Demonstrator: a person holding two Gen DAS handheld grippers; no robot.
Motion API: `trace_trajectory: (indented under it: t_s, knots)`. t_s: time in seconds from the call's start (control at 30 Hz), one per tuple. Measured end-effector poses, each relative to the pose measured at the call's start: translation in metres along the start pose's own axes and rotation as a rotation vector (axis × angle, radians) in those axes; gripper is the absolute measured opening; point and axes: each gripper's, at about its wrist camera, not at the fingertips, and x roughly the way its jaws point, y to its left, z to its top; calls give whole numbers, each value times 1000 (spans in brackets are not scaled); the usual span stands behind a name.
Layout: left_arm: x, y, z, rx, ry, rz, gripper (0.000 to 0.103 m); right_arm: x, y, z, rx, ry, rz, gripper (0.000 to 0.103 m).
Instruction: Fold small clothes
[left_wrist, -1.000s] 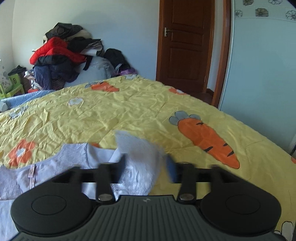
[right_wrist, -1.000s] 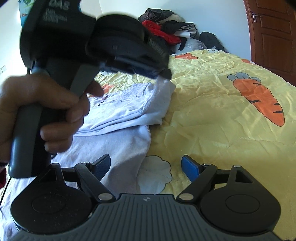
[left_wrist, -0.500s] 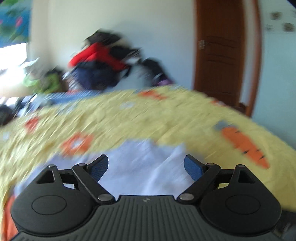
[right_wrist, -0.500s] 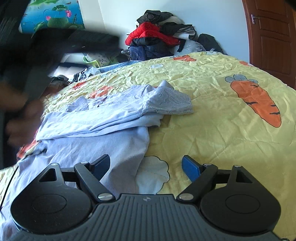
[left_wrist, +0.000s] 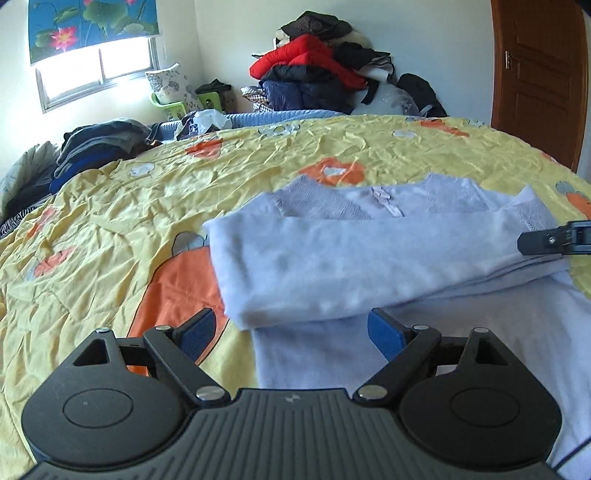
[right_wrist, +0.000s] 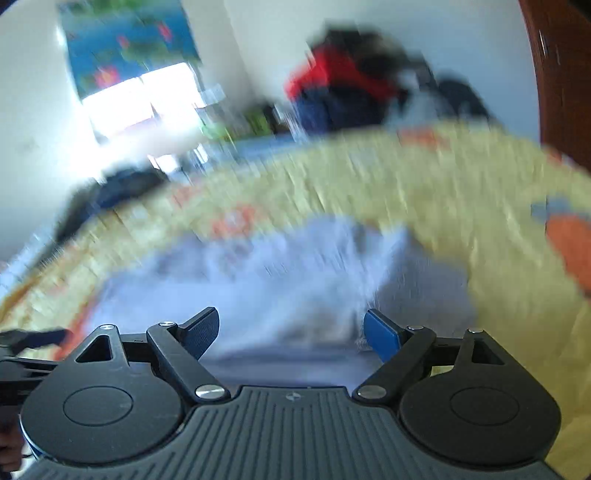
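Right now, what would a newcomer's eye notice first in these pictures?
The pale lavender garment, partly folded, lies in the near middle of the yellow carrot-print bedspread. Behind it, against the far wall, rises a heap of clothes with a red jacket on top.

Nothing here can be read as words, numbers or a brand. The only mark is a small pale emblem moulded at the top centre of each claw's ribbed black body, low in the frame of both wrist views, and it carries no letters. The lotus picture (left_wrist: 94, 27) at upper left bears flowers and leaves only. The right wrist view is blurred throughout.
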Motion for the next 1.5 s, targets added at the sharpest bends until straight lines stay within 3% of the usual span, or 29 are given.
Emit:
trace_trajectory:
  t_s: [0.03,0.2,0.3,0.37,0.5,0.63,0.93,1.5]
  knots:
    - [0,2,-2,-2,1,1,90,-3,-1,-2,0,-18,-19,79]
    - [4,-1,-13,-18,29,5,90,-33,14,-10,-65,-102,-21,84]
    - [4,-4,-14,-17,33,5,90,-23,18,-21,-125,-33,-18,85]
    - [2,-5,-14,-16,31,4,90,-17,12,-26,-102,-8,-69,86]
    - [-2,-4,-16,-19,35,0,90,-36,-2,-34,-17,-50,-58,85]
    - [-7,-4,-19,-28,41,-3,90,-55,-4,-44,-30,-65,-43,85]
    - [-24,5,-32,-75,47,1,90,-83,-10,-68,23,-24,37,85]
    - [-39,11,-52,-124,88,-2,93,-99,6,-92,-26,34,80,86]
